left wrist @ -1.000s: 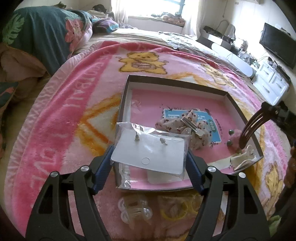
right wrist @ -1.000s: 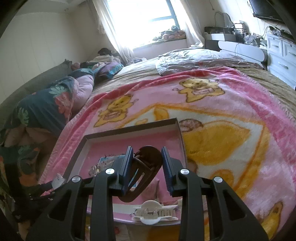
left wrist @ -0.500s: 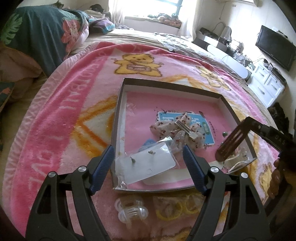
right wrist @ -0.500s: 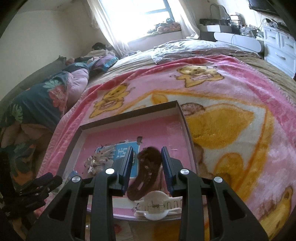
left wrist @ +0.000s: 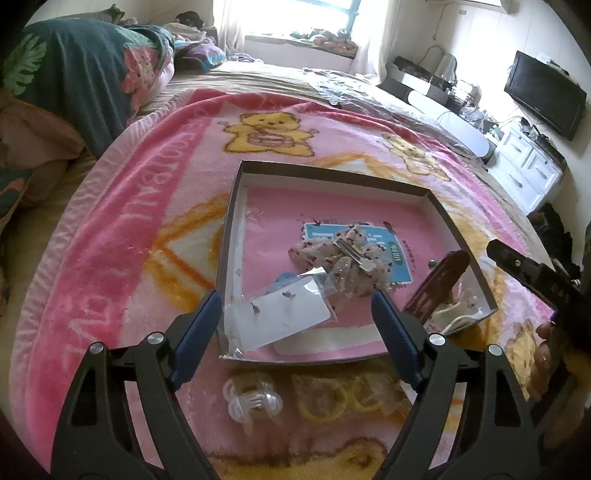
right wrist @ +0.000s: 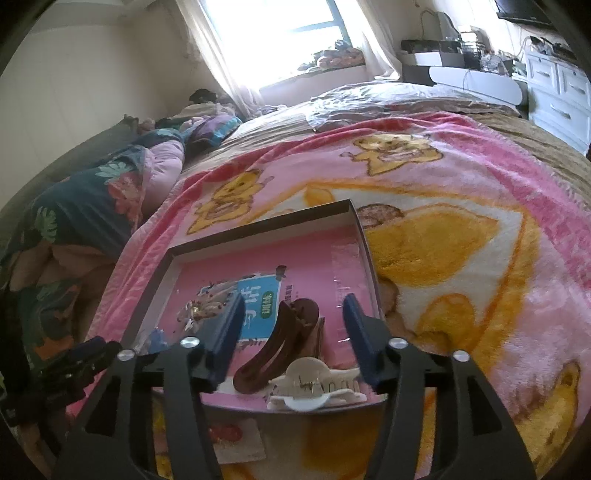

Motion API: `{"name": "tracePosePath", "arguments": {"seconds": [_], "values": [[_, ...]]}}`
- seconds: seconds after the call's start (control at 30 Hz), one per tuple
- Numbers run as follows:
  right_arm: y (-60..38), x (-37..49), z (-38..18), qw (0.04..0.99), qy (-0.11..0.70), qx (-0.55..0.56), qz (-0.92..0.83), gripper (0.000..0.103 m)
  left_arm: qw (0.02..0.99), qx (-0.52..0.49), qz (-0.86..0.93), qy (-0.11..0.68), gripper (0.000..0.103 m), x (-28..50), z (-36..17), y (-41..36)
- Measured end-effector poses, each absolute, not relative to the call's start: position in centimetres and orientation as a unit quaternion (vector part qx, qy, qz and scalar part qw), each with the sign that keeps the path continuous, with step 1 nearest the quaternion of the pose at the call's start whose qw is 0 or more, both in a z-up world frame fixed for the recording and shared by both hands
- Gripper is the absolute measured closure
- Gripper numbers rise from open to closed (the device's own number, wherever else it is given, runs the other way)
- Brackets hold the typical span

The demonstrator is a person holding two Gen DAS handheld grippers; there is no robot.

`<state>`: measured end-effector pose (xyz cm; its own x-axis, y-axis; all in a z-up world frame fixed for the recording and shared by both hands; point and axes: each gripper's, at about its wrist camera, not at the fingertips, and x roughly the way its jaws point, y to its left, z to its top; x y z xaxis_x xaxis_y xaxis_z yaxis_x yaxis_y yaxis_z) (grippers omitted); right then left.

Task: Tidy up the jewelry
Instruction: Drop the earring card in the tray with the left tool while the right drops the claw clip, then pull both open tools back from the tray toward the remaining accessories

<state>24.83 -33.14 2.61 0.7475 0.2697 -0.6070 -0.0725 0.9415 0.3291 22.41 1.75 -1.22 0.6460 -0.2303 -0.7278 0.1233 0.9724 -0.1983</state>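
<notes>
Left wrist view: bed (left wrist: 258,74) fills the room, bright window (left wrist: 288,14) at the far end ahead of the gripper, floral duvet (left wrist: 74,66) heaped far left, white dresser (left wrist: 528,166) and wall TV (left wrist: 546,92) far right. Pink teddy-bear blanket (left wrist: 110,240) covers the bed and is the work surface. Shallow open box (left wrist: 332,173) with pink floor sits on the blanket directly ahead of the left gripper (left wrist: 295,314). Its jaws are wide and opening, nothing pressed between the pads; earring card in clear sleeve (left wrist: 280,317) lies flat in the box's near left corner, between the fingertips but free. Beyond it, a blue printed card (left wrist: 399,266) with a spotted fabric bow clip (left wrist: 343,258) on top. Outside the box, just below the jaws on the blanket: clear claw clip (left wrist: 251,398) and yellow hair ties in a bag (left wrist: 340,398).

Right wrist view: right gripper (right wrist: 291,328) over the box's near right corner, jaws opening, pads clear of the brown hair clip (right wrist: 280,343) that lies in the gap on the box floor. White claw clip (right wrist: 317,384) rests on the near rim, just below the brown one. Person's hand (left wrist: 546,362) on the right gripper's handle shows at the left view's right edge
</notes>
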Motion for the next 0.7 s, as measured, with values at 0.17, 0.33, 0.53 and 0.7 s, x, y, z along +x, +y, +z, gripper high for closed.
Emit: {"name": "tracePosePath", "arguments": {"seconds": [0.17,0.33,0.53,0.7], "values": [[-33.4,23.4,3.5,0.928,0.332,0.136,0.099,0.017,0.908,-0.063,-0.102,0.402,0.016,21.7,-0.2,1.6],[-33.8,22.0,4.6,0.934,0.318,0.128,0.100,0.008,0.913,-0.059,-0.095,0.393,0.009,20.5,0.8,1.9],[-34.0,20.2,5.9,0.939,0.306,0.114,0.105,0.008,0.918,-0.057,-0.090,0.382,0.009,18.9,2.3,2.2],[-34.5,18.5,7.1,0.944,0.293,0.108,0.106,0.008,0.923,-0.062,-0.094,0.368,0.009,17.4,3.9,1.9]]}}
